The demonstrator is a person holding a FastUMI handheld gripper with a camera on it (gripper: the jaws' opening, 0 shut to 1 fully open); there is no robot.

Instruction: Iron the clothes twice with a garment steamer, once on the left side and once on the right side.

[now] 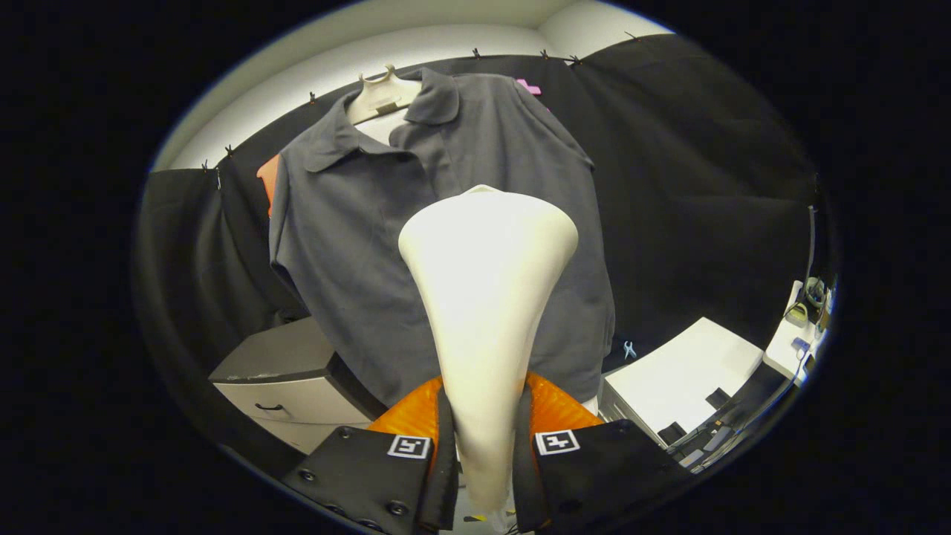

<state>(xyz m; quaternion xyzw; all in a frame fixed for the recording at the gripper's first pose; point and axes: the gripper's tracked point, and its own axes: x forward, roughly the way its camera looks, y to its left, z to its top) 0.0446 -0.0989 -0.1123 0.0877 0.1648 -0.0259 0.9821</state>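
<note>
Straight ahead, the gripper (484, 435) clamps both fingers on a cream garment steamer (487, 297), its head raised before a grey shirt (349, 238) on a hanger (383, 96).

Claw (483, 446) — ribbed finger pads, square coded markers, dark screws

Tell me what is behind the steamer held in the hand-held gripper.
The hand-held gripper is shut on the white steamer. Behind it hangs a grey polo shirt on a hanger. The steamer covers the shirt's lower middle.
</note>
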